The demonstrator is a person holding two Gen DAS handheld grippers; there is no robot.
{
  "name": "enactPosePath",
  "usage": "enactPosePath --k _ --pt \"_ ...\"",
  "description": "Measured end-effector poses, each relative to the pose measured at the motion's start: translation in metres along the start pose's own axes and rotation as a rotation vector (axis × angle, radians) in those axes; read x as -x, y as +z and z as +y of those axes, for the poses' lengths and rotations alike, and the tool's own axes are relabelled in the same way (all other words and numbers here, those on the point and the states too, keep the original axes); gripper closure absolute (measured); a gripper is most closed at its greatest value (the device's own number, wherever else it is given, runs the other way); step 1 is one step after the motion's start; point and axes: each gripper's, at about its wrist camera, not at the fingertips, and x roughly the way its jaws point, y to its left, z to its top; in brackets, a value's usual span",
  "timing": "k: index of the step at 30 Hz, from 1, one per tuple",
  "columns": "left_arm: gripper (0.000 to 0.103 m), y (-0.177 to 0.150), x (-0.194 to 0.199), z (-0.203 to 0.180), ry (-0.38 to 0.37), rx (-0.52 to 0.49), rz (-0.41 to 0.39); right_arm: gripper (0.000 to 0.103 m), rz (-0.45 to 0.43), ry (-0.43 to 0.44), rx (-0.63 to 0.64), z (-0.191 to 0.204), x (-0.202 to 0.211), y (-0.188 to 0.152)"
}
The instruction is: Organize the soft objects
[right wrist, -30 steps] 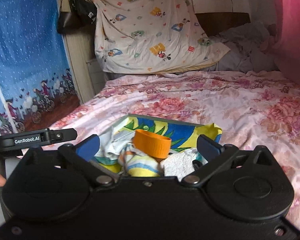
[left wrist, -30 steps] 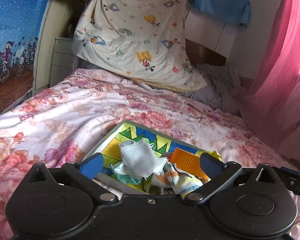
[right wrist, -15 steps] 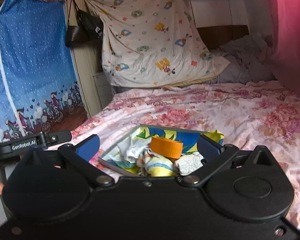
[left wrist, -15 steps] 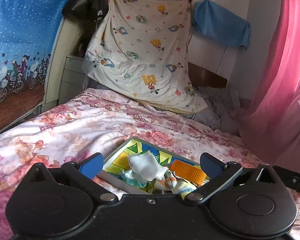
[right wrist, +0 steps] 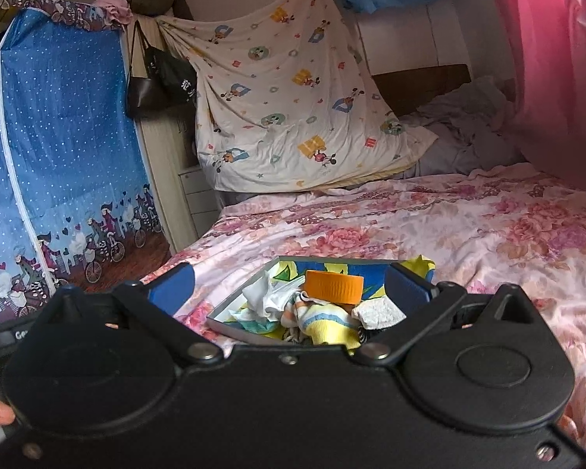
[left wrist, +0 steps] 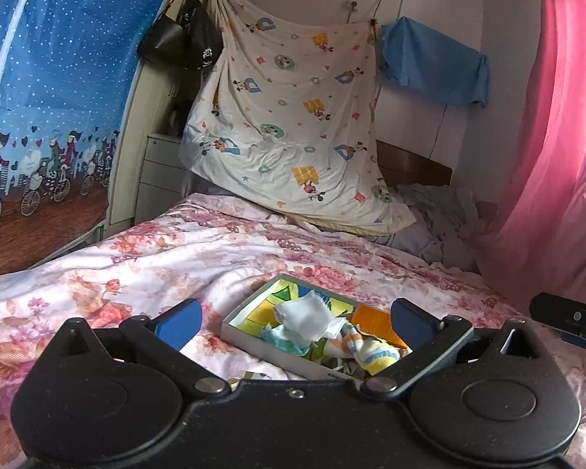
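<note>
A shallow grey tray point(left wrist: 254, 344) point(right wrist: 230, 327) with a bright yellow, green and blue lining lies on the flowered bedspread. Piled in it are a crumpled white cloth point(left wrist: 306, 318) point(right wrist: 263, 300), a striped sock point(left wrist: 373, 349) point(right wrist: 324, 318), an orange ring-shaped lid point(left wrist: 371, 318) point(right wrist: 334, 286) and a white sponge-like piece point(right wrist: 378, 312). My left gripper point(left wrist: 293, 318) hovers above and short of the tray, open and empty. The right gripper point(right wrist: 291, 283) is also open with nothing in it, set back from the tray.
The bedspread point(left wrist: 168, 258) stretches wide around the tray. A cartoon-print sheet point(left wrist: 289, 136) hangs at the head of the bed, with crumpled grey bedding point(left wrist: 437, 215) beside it. Pink curtain point(left wrist: 558, 156) on the right, blue fabric wardrobe point(right wrist: 58, 156) on the left.
Both grippers have pulled back and risen from the tray, so it looks smaller and more of the room shows. The tray's contents have not shifted.
</note>
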Motion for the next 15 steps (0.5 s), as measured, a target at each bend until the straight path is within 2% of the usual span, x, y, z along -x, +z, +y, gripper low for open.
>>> enactPosePath --k 15 --pt "0.001 -0.016 0.030 0.011 0.032 -0.035 -0.044 0.001 0.005 -0.003 0.024 0.008 -0.001 -0.009"
